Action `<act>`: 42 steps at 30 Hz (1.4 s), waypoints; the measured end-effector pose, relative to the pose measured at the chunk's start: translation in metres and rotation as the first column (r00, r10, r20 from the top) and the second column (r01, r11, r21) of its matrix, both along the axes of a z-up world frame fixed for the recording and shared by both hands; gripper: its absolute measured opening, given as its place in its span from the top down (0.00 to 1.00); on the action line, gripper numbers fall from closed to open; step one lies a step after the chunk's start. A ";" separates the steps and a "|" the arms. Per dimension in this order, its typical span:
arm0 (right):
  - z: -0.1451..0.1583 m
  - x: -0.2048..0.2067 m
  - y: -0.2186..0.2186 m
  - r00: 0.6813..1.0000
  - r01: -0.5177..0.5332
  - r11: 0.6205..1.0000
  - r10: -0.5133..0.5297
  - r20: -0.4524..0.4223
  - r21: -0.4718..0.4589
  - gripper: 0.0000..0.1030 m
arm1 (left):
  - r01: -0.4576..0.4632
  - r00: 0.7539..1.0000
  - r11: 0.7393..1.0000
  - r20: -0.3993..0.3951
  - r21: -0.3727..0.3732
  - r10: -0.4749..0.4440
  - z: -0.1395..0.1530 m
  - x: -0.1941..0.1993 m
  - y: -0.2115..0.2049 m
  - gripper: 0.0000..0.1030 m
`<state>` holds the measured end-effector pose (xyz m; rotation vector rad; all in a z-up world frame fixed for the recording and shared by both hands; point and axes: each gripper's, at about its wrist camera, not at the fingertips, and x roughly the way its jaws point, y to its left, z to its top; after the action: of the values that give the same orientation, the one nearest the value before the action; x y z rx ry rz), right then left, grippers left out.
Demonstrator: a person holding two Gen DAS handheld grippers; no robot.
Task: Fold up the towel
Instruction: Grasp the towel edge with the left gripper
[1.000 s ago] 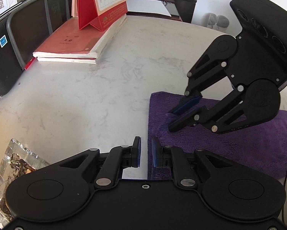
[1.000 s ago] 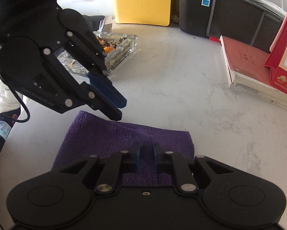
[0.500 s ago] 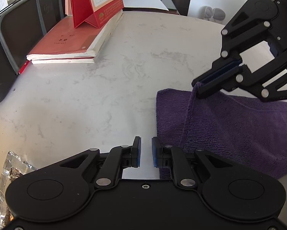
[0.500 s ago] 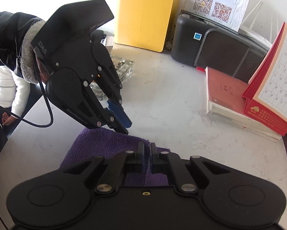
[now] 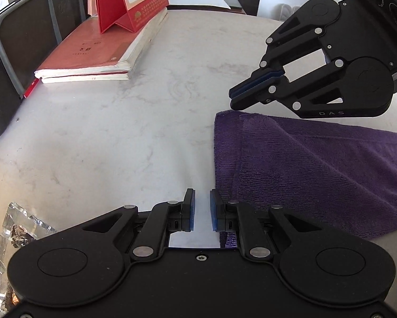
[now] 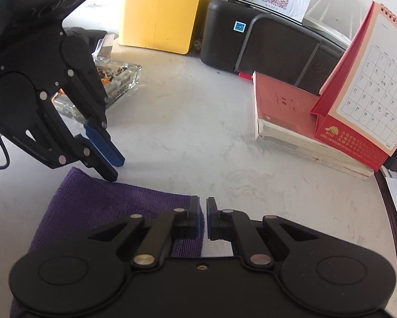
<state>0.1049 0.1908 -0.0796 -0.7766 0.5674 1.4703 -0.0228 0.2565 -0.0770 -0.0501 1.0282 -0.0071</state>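
Both pairs of fingers are nearly closed and neither grips anything. On the left gripper a narrow slit shows between the blue pads, with bare tabletop visible through it; on the right gripper the pads sit pressed together with nothing between them. That right gripper hangs in the air just above the far left corner of the purple towel, its tips clear of the cloth. From its own camera, the right gripper has only a thin line of light between the pads, and the left gripper points down with its lower tip at the towel edge; whether it touches the cloth I cannot tell. The towel lies flat on the pale marble table, folded, its upper layer ending in a slanting edge. A red book with a desk calendar on it lies toward the far edge. A glass ashtray stands further along, near a yellow box and a black printer.
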 end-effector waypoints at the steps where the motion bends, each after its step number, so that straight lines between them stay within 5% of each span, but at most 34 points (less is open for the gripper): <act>1: 0.002 0.001 -0.003 1.000 0.021 1.000 -0.021 -0.012 0.004 0.94 | -0.006 1.000 1.000 0.008 -0.001 0.006 0.003 -0.001 0.001 0.89; 8: 0.021 0.007 -0.046 0.983 0.157 0.988 -0.156 -0.100 0.009 0.83 | 0.044 0.997 0.998 0.061 -0.051 -0.041 0.015 0.013 -0.012 0.88; 13: 0.011 0.009 -0.077 0.971 0.220 0.973 -0.225 -0.081 -0.064 0.82 | 0.136 0.990 0.990 0.047 -0.042 -0.134 0.006 0.044 -0.030 0.88; 24: -0.018 0.002 -0.079 0.996 0.063 0.987 -0.072 -0.057 -0.149 0.83 | 0.238 0.971 0.971 -0.016 -0.030 -0.239 -0.004 0.073 -0.034 0.84; 35: -0.019 0.011 -0.078 0.992 0.057 0.989 -0.072 -0.105 -0.133 0.83 | 0.272 0.961 0.961 -0.027 -0.053 -0.274 -0.004 0.084 -0.032 0.80; 38: -0.019 0.012 -0.078 0.992 0.052 0.990 -0.067 -0.108 -0.134 0.83 | 0.280 0.959 0.958 -0.033 -0.062 -0.283 -0.005 0.087 -0.032 0.75; 42: -0.020 0.015 -0.077 0.990 0.048 0.989 -0.066 -0.126 -0.139 0.83 | 0.330 0.942 0.940 -0.031 -0.087 -0.334 -0.006 0.090 -0.034 0.54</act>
<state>0.1202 0.1139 -0.0991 -0.7672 0.7893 1.4477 0.0675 0.2220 -0.0831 0.0509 1.0720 -0.3577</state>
